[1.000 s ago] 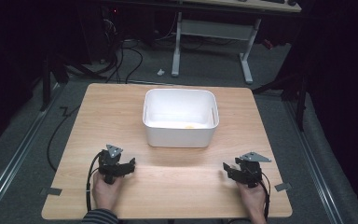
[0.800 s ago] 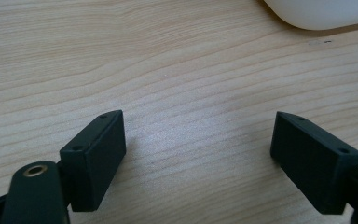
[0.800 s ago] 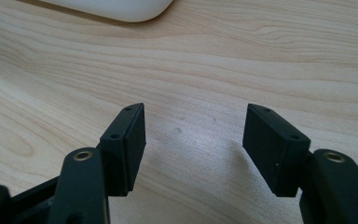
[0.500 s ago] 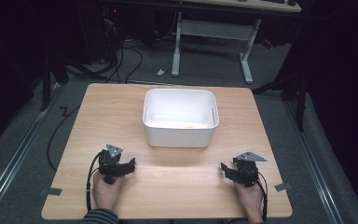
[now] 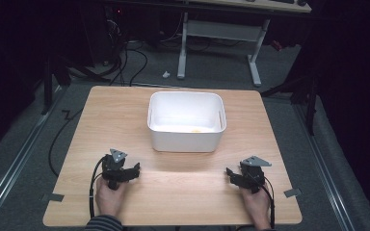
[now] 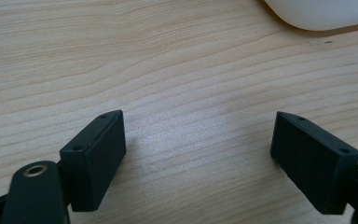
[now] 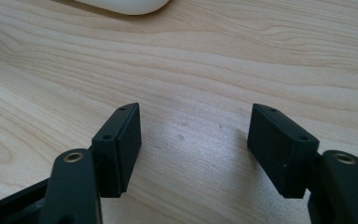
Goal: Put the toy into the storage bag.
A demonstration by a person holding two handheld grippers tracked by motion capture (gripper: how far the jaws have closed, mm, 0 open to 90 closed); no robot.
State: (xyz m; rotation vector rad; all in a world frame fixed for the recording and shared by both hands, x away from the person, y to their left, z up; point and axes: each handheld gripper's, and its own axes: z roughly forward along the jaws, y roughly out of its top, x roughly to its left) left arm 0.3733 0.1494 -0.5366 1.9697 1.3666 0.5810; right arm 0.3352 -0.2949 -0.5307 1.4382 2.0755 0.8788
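A white plastic tub [image 5: 185, 121] stands in the middle of the wooden table [image 5: 125, 110], with a small yellowish speck on its floor. My left gripper [image 5: 134, 170] rests near the front left of the table, held by a hand, open with nothing between its jaws. My right gripper [image 5: 230, 173] rests near the front right, also open and holding nothing. In the left gripper view the gripper [image 6: 198, 140] looks along bare wood, with the tub's rounded corner [image 6: 317, 11] at the top right. In the right gripper view the gripper [image 7: 196, 133] faces bare wood below the tub's edge [image 7: 126, 5].
Cables trail from both grippers toward the front edge. Pieces of tape [image 5: 52, 197] mark the floor beside the front corners. Behind the table stand a desk frame [image 5: 221, 33] and loose cables on grey carpet.
The right gripper has shifted slightly left and toward the front. The left gripper and the tub stay put.
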